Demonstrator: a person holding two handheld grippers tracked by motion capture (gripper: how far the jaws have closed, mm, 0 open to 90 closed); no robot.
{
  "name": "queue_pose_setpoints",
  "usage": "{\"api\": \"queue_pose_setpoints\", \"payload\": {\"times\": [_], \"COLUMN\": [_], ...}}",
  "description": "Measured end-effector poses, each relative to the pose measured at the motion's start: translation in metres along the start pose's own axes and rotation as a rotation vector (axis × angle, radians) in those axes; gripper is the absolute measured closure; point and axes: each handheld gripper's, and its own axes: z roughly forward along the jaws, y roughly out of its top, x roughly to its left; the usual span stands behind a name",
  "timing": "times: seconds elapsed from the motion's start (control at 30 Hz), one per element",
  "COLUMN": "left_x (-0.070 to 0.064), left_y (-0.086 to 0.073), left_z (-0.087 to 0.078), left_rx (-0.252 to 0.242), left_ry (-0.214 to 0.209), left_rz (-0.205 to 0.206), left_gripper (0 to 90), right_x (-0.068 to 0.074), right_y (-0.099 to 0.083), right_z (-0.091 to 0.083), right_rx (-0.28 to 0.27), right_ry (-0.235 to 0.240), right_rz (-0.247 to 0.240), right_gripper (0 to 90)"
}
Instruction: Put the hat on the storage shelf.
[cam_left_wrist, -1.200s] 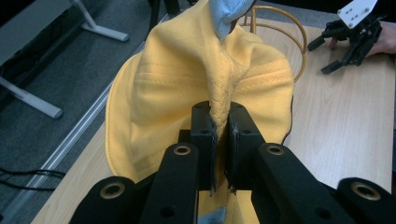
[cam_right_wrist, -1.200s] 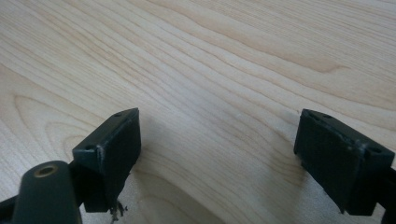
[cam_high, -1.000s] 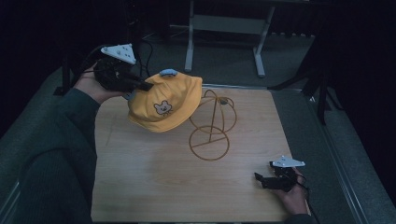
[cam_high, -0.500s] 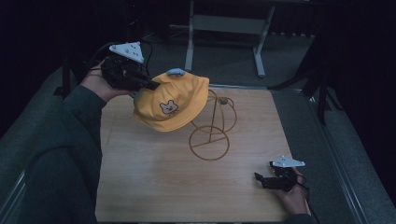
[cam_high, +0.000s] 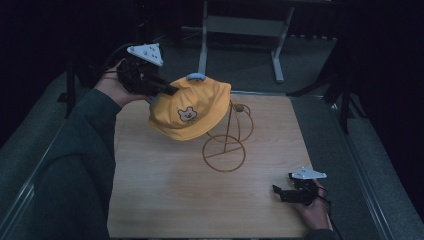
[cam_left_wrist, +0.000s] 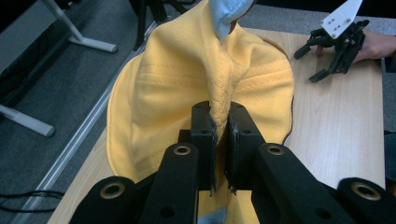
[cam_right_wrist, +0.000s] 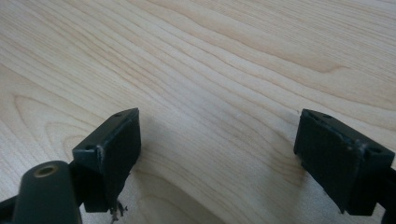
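Yellow cap, pinched at a fold of its back edge and held above the far left part of the wooden table, draped partly over the top of the gold wire stand. Whether resting on the stand or merely hanging against it: cannot tell from the high view. Likely stage: cap either being hung on the stand or lifted off it, with the transfer about midway; release or full removal not yet done.

Left gripper: jaws closed tight on a gathered ridge of yellow fabric, pads nearly meeting, cloth bunched up between them. Right gripper: resting low at the near right of the table, well apart from cap and stand, jaws spread wide over bare wood, nothing between them.

Appearance of the cap: soft cotton-like cloth, mustard yellow, stitched seams across the panel, pale blue button at the crown, small bear-face patch on the front. Crown slumped and creased where pinched, brim turned toward the near side. Stand: thin wire, ring base, flat on the table, upright.
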Motion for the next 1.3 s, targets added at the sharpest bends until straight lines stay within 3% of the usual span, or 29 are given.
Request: {"api": "queue_pose_setpoints", "payload": {"times": [0.7, 1.3], "left_x": [-0.004, -0.008], "left_y": [0.028, 0.051], "left_z": [0.02, 0.065], "left_rx": [0.023, 0.028], "left_ry": [-0.021, -0.048], "left_rz": [0.04, 0.039], "left_gripper": [83.1, 82.9], "right_x": [0.0, 0.0], "right_y": [0.0, -0.001], "right_z": [0.0, -0.001], "right_rx": [0.0, -0.002], "right_ry": [0.001, 0.004], "right_rz": [-0.001, -0.003], "right_gripper": [14.7, 14.7]}}
